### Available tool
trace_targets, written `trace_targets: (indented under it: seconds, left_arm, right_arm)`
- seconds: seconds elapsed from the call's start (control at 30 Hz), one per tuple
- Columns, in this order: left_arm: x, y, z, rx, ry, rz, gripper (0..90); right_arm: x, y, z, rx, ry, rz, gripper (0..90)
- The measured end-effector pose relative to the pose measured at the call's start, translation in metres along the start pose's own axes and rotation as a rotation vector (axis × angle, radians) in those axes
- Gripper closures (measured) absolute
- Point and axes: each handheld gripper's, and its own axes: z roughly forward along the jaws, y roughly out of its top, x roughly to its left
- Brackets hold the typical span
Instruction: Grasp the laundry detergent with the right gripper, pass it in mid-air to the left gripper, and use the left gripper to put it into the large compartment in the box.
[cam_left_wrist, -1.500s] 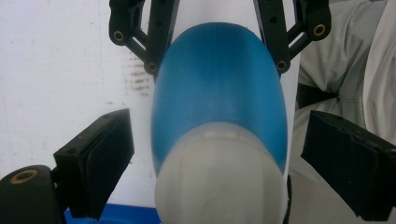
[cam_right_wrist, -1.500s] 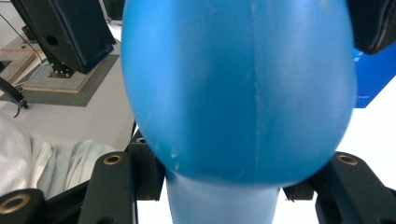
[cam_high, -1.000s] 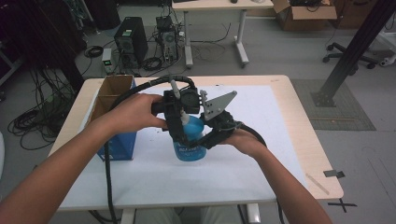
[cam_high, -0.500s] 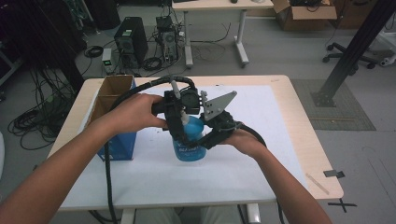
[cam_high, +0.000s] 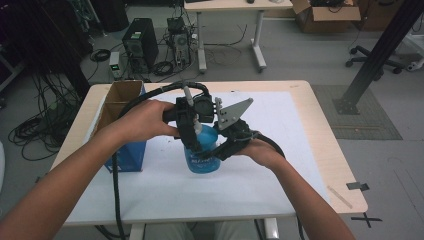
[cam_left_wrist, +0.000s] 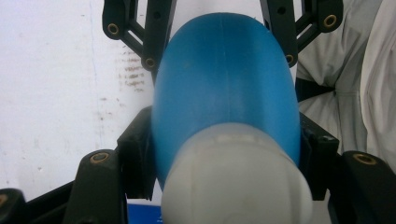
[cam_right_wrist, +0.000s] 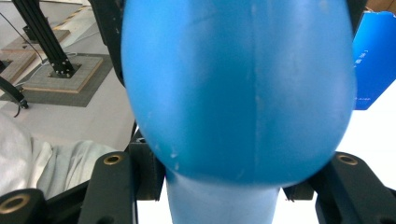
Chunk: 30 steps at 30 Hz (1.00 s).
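Bottle (cam_high: 202, 152), blue with a white cap (cam_left_wrist: 236, 179), stands upright on the white mat (cam_high: 280, 180) at mid-table, just right of the blue box (cam_high: 125, 152). Both grippers hold it. The left gripper (cam_high: 187, 135) comes in from above and to the left, its jaws clenched on the upper body just below the cap. The right gripper (cam_high: 225, 145) comes in from the right, its 2 jaws clamped on the body lower down. The bottle's long axis is vertical, running away along the left jaws and up between the right ones. Both hands are about equally near. Against 0.5 s and 1 s ago, nothing has visibly moved: same grips, same spot.
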Motion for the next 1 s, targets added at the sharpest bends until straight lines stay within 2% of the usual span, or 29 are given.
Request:
trace_targets:
  seconds: [0.33, 0.4, 0.43, 0.5, 0.53, 0.57, 0.63, 0.7, 0.8, 0.87, 0.9, 0.93, 1.0]
  left_arm:
    - [-0.003, 0.004, -0.002, 0.0, 0.025, -0.012, 38.0]
    - [-0.002, 0.005, -0.003, 0.013, 0.032, -0.018, 38.0]
    - [-0.001, 0.005, -0.006, 0.012, 0.039, -0.03, 38.0]
    - [0.0, 0.004, -0.008, 0.01, 0.043, -0.04, 38.0]
    - [0.002, 0.003, -0.013, 0.018, 0.054, -0.055, 38.1]
    - [0.002, 0.003, -0.013, 0.018, 0.054, -0.055, 38.0]
    - [0.004, -0.001, -0.02, 0.033, 0.066, -0.087, 38.0]
    - [0.006, -0.002, -0.023, 0.034, 0.07, -0.095, 38.0]
    - [0.009, -0.004, -0.032, 0.049, 0.08, -0.136, 38.0]
    - [0.013, -0.008, -0.041, 0.055, 0.084, -0.179, 38.0]
    - [0.016, -0.011, -0.049, 0.054, 0.092, -0.214, 38.1]
    - [0.016, -0.011, -0.049, 0.054, 0.092, -0.214, 38.1]
    - [0.021, -0.015, -0.06, 0.048, 0.113, -0.265, 38.0]
  right_arm:
    - [0.0, 0.0, -0.002, 0.006, -0.01, 0.002, 41.7]
    - [0.002, 0.001, -0.005, -0.016, -0.016, 0.012, 28.7]
    - [0.004, -0.001, -0.009, 0.005, -0.036, 0.005, 22.4]
    - [0.005, -0.002, -0.011, 0.023, -0.048, 0.005, 20.0]
    - [0.007, -0.007, -0.017, 0.057, -0.063, 0.02, 14.9]
    - [0.007, -0.007, -0.017, 0.057, -0.063, 0.02, 14.9]
    - [0.007, -0.016, -0.033, 0.069, -0.098, 0.054, 8.8]
    - [0.007, -0.019, -0.039, 0.077, -0.117, 0.067, 7.4]
    - [0.007, -0.026, -0.057, 0.113, -0.153, 0.105, 6.0]
    - [0.007, -0.031, -0.07, 0.152, -0.189, 0.118, 5.5]
    - [0.007, -0.035, -0.08, 0.174, -0.206, 0.136, 5.4]
    - [0.007, -0.035, -0.08, 0.174, -0.206, 0.136, 5.4]
    - [0.007, -0.038, -0.092, 0.212, -0.223, 0.16, 4.4]
